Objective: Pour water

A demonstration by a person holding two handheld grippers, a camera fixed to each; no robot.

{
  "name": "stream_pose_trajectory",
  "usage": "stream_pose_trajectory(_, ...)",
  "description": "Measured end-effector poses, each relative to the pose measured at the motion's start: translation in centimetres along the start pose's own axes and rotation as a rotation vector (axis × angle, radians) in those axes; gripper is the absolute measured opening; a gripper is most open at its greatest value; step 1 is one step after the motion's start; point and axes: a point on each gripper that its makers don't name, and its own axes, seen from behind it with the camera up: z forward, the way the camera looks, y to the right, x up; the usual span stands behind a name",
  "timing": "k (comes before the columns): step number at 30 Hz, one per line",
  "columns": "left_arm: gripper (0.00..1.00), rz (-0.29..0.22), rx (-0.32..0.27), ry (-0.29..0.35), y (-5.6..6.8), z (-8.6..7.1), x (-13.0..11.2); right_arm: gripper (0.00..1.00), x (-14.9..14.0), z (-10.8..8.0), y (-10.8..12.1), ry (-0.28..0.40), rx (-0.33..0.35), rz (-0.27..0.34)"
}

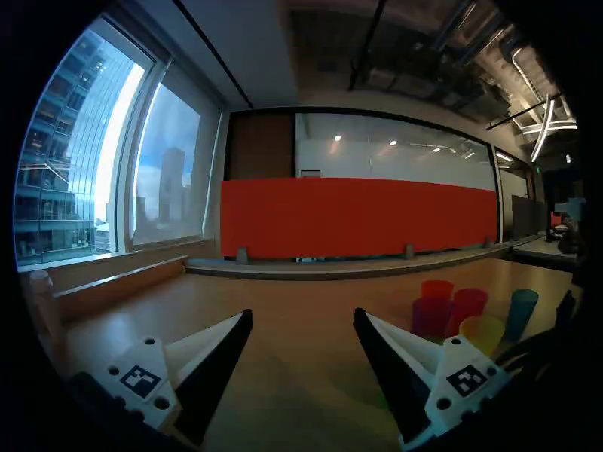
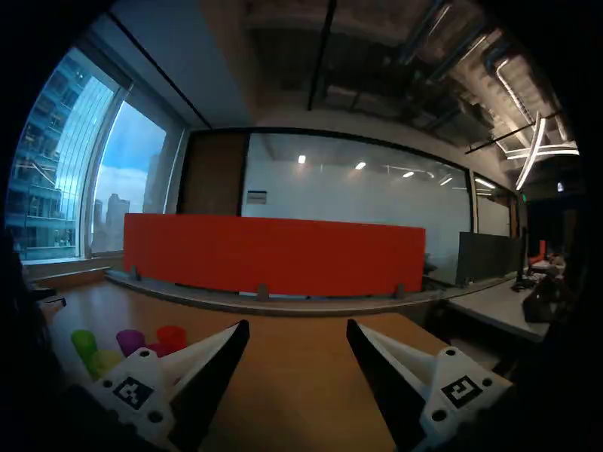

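While up over table [image 1: 301,392], holding nothing in left gripper [image 1: 302,312], spread wide open. Same deal for right gripper [image 2: 298,322]: gaping, empty. Seeing cups [image 1: 467,309] bunched on table, right of left gripper, left of right one, untouched.

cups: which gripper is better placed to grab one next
Likely left. The cups sit close, just right of the left gripper; from the right gripper they look smaller and farther aside. Both are open.
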Motion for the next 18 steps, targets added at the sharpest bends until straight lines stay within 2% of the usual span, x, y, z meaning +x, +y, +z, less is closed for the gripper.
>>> stream_pose_trajectory(18,1.00,0.001,-0.006,-0.007,0.1,0.1,-0.2,1.00,0.0,-0.2,1.2,0.015,0.002,0.003)
